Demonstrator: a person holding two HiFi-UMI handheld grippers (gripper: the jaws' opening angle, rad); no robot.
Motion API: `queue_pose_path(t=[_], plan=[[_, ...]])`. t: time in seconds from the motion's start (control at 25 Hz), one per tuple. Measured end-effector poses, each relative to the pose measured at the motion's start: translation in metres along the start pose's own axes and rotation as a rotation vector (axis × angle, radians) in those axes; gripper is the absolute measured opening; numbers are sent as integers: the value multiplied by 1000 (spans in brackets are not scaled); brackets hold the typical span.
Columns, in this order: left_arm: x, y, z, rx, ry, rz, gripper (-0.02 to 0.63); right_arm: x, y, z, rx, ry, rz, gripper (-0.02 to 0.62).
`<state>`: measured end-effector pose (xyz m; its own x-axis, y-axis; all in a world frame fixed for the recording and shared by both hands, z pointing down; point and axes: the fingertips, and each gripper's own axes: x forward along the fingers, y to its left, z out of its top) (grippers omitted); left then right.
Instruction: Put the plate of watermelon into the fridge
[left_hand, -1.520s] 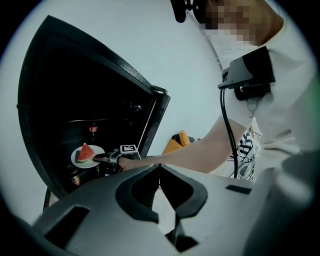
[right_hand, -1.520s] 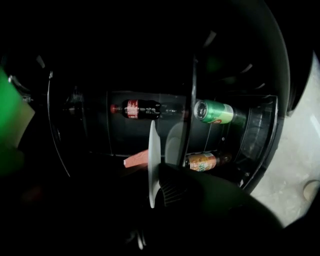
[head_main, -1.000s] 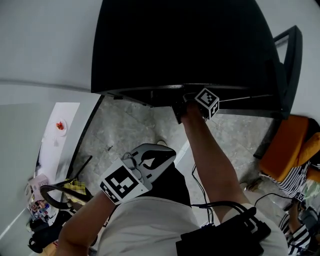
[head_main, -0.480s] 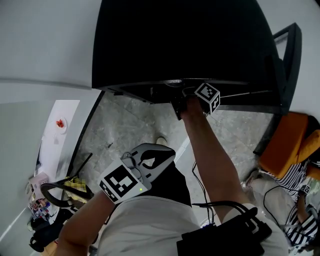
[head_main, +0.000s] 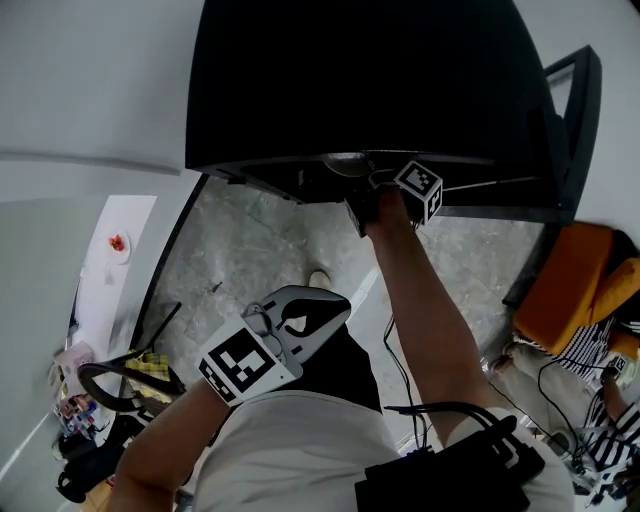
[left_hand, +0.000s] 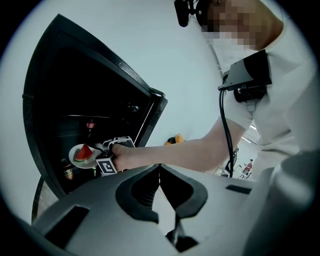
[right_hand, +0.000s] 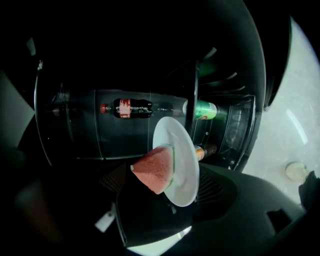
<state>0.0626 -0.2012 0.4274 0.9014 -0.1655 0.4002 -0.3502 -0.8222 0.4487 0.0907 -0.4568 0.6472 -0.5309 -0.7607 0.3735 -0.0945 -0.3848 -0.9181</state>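
Observation:
A white plate (right_hand: 184, 150) with a red watermelon wedge (right_hand: 155, 171) sits inside the open black fridge (head_main: 350, 80). Its near rim lies between the jaws of my right gripper (right_hand: 170, 200). Those jaws are opening and stand wide, with the pads off the plate. From the left gripper view, the plate (left_hand: 79, 160) with its wedge (left_hand: 85, 151) rests on a shelf just beyond the right gripper (left_hand: 107, 152). My left gripper (head_main: 335, 305) hangs by my waist, its jaws shut together on nothing.
On the fridge shelves are a cola bottle (right_hand: 127, 107), a green bottle (right_hand: 202, 110) and a small bottle (right_hand: 205, 150). The fridge door (head_main: 575, 130) stands open at the right. An orange seat (head_main: 565, 290) and a seated person are at lower right, a white table (head_main: 110, 290) at left.
My right hand has edged slightly further toward the fridge shelf. The left gripper has stayed put. The person at the lower right has shifted.

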Motion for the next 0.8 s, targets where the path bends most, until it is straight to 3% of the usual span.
queue_pose_path(t=[0.4,0.8], plan=[[-2,-3,-4,-2,-3,-1,11,-6,-2,-1,3,-12,77,426],[-1,-6,-4,7,-3,-5,11,-21,-10,-3,-6,0,88,426]])
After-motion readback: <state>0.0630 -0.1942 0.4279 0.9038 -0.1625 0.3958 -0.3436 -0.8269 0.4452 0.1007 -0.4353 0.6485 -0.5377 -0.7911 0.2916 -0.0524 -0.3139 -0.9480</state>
